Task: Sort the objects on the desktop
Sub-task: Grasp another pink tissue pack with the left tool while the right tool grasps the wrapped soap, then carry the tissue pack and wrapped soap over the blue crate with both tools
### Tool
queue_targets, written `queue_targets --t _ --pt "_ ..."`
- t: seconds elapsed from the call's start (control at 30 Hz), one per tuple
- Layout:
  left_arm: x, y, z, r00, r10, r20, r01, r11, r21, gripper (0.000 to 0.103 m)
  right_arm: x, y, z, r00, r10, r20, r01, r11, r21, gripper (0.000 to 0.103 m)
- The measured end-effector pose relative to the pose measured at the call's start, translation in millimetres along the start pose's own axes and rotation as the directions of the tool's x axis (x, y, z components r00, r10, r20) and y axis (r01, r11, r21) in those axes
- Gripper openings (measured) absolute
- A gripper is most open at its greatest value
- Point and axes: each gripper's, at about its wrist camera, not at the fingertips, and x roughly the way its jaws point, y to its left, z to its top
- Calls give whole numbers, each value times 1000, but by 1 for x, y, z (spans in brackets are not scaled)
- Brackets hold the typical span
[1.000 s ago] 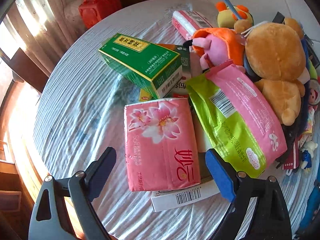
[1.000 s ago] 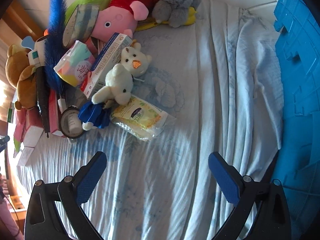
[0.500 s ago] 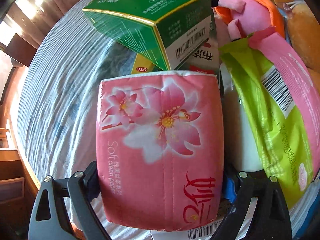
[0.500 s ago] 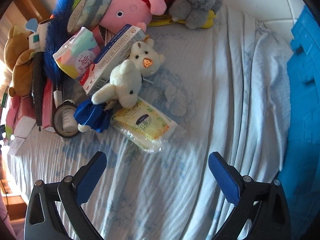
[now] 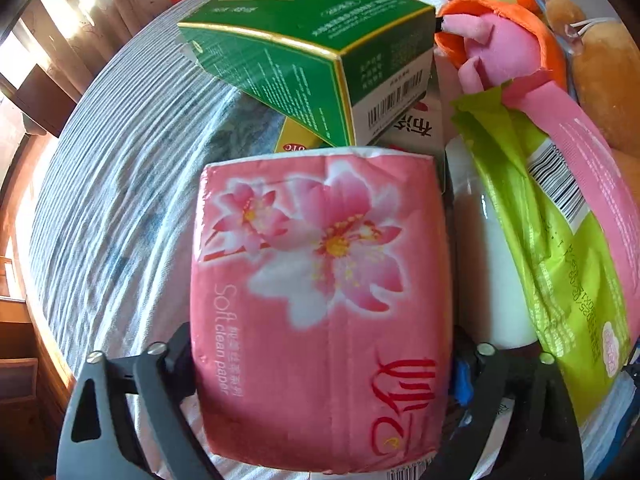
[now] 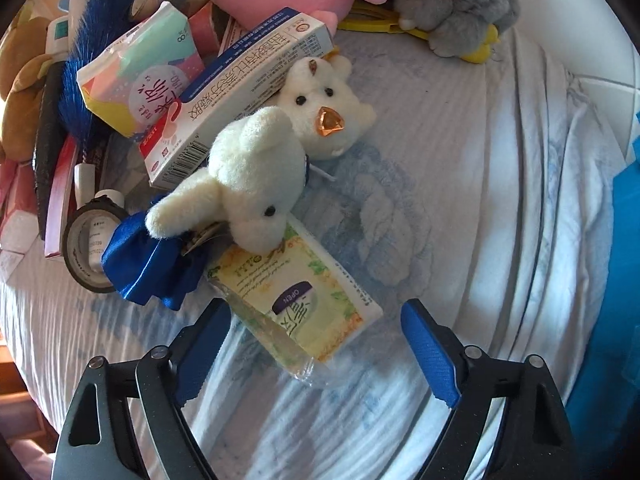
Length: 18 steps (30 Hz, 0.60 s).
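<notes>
Between the left gripper's [image 5: 322,364] fingers, the pink pack [image 5: 320,300] is being clamped across its width, long axis running forward. The right gripper [image 6: 316,344] is being held open, the yellow pack [image 6: 298,308] lying skewed just ahead on the tabletop [image 6: 460,200].

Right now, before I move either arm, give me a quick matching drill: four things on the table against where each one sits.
Things:
1. pink tissue pack
2. green box
3. yellow wipes pack
4. black tape roll

Places:
A. left of the blue bow
B. between the left tongs
C. in front of the open right tongs, partly under a white bear's head
D. tilted, just beyond the pink pack

Pairs: 1-B, 2-D, 3-C, 4-A
</notes>
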Motion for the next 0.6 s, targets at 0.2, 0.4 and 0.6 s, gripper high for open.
queue_targets --t 0.2,0.4,0.6 --pt "-39 3 -11 993 62 104 -60 998 -22 86 -2 10 -9 1000 1 0 -1 1000 -30 38" --pt "-107 -26 -53 962 63 267 -82 995 58 86 -13 10 -34 999 32 21 -32 999 16 28" --pt "-146 -70 -87 934 -43 355 -28 981 194 86 -49 14 -67 994 25 102 -29 999 43 26"
